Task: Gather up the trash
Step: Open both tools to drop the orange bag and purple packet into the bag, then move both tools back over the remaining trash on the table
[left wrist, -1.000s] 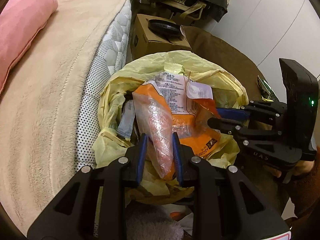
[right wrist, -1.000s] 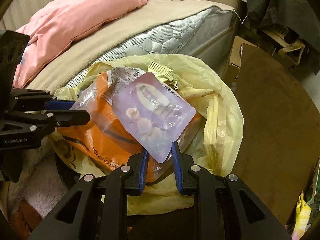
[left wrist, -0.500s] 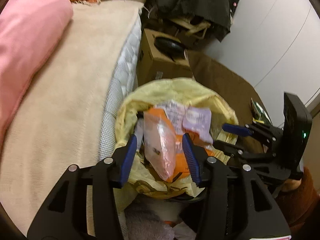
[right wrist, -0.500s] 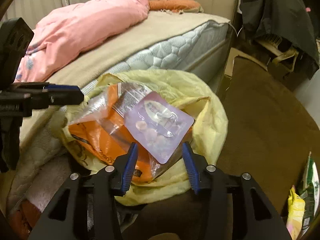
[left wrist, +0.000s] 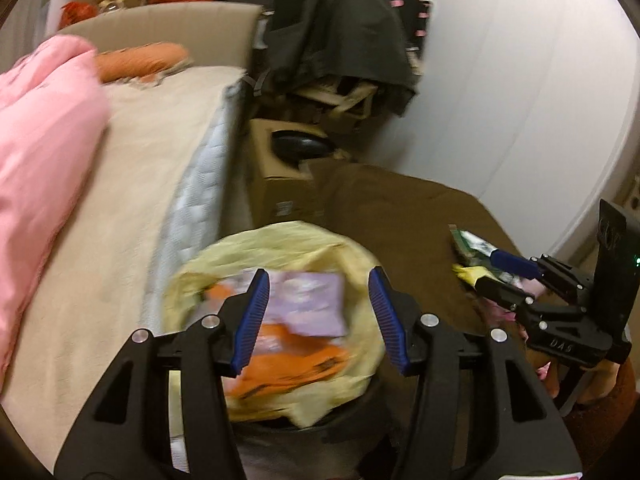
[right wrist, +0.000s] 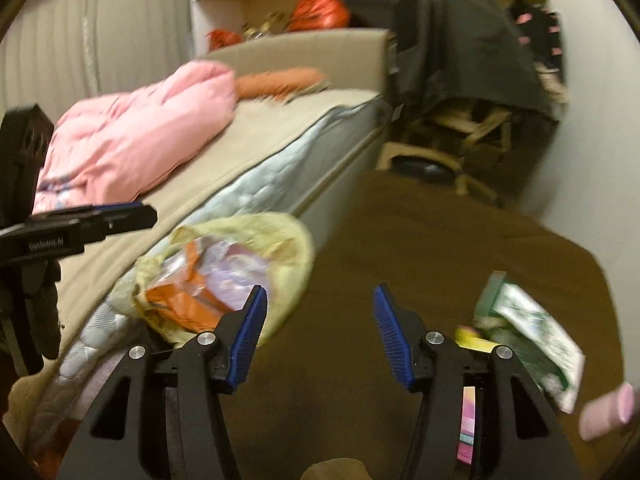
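Note:
A bin lined with a yellow bag (left wrist: 360,276) stands beside the bed; it also shows in the right wrist view (right wrist: 280,236). In it lie an orange wrapper (left wrist: 296,364) and a purple pouch (left wrist: 312,304). My left gripper (left wrist: 320,316) is open and empty above the bin. My right gripper (right wrist: 320,332) is open and empty over the brown rug, right of the bin. More trash lies on the rug at the right: a green and white packet (right wrist: 528,328), a yellow wrapper (right wrist: 472,340) and a pink item (right wrist: 608,412).
The bed (left wrist: 132,208) with a pink duvet (left wrist: 40,148) runs along the left. A cardboard box (left wrist: 280,176) and a chair draped in dark clothes (left wrist: 336,36) stand behind the bin. The brown rug (right wrist: 440,248) spreads to the right, with a white wall beyond.
Both grippers opened, let go of the wrappers into the bin, and lifted back. The right gripper swung right, toward the trash on the rug.

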`<state>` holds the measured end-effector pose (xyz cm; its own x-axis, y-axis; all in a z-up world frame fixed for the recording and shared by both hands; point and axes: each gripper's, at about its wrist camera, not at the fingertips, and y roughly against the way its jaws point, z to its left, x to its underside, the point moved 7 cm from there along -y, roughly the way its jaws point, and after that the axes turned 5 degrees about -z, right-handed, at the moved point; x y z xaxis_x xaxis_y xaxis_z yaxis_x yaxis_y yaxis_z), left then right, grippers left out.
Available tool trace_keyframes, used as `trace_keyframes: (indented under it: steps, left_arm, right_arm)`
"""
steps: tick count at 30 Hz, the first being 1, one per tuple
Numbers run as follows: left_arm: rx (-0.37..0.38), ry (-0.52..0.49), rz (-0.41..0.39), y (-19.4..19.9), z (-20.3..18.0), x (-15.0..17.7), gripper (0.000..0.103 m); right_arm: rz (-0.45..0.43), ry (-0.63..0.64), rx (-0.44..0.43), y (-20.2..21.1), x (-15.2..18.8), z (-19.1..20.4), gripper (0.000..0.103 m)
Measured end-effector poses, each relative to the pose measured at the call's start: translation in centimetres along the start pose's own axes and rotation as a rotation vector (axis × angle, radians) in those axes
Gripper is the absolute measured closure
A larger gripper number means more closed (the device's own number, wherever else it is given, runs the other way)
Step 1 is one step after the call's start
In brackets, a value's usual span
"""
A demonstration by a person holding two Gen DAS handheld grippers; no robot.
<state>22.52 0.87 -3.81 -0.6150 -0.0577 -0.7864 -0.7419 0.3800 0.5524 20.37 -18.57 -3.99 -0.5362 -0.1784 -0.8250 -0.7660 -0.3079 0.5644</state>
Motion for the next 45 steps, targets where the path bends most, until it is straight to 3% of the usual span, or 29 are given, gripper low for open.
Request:
trace_keyframes:
  steps: [2,8,14,16,21,24,32,38,43,45]
  left_arm:
    - [0.04,-0.011,0.003,-0.9,-2.1,0.1,0.054]
    - [0.185,-0.05,0.062,-4.3,-8.9,1.6,0.054]
    - [0.322,-0.132,0.11,-7.9,-15.7,2.6,0.052]
    - [0.369,-0.194,0.115,-9.2,-18.2,2.3,0.046]
    - [0.487,-0.407,0.194,-13.6,-25.1,1.4,0.046]
    - [0.482,-0.511,0.266,-18.0,-28.6,1.1,0.046]
    - [0.395,-0.573,0.441,-27.4,-30.0,2.3,0.046]
    - [0.513,-0.479,0.536,-24.9,-28.0,4.0,0.046]
    - [0.58,-0.538,0.571,-21.5,-27.7,6.3,0.043]
    - [0.562,-0.558,0.572,-21.2,-27.9,7.0,0.042]
  right_arm:
    - [-0.017,-0.021,0.015,1.4,0.4,-1.8,0.038]
    - [-0.062,-0.104,0.064,6.0,2.4,-7.7,0.037]
    - [-0.003,-0.093,0.231,8.8,6.2,-13.3,0.037]
    - [0.004,-0.117,0.276,9.6,7.4,-15.2,0.036]
    - [0.018,-0.185,0.319,11.1,9.9,-18.6,0.037]
    - [0.03,-0.203,0.352,11.6,11.1,-19.6,0.037]
    - [0.067,-0.275,0.325,11.4,13.8,-21.1,0.037]
    - [0.055,-0.317,0.32,12.2,14.8,-22.1,0.037]
    - [0.04,-0.347,0.328,12.2,15.1,-22.7,0.036]
    - [0.038,-0.364,0.316,12.2,15.1,-22.7,0.036]
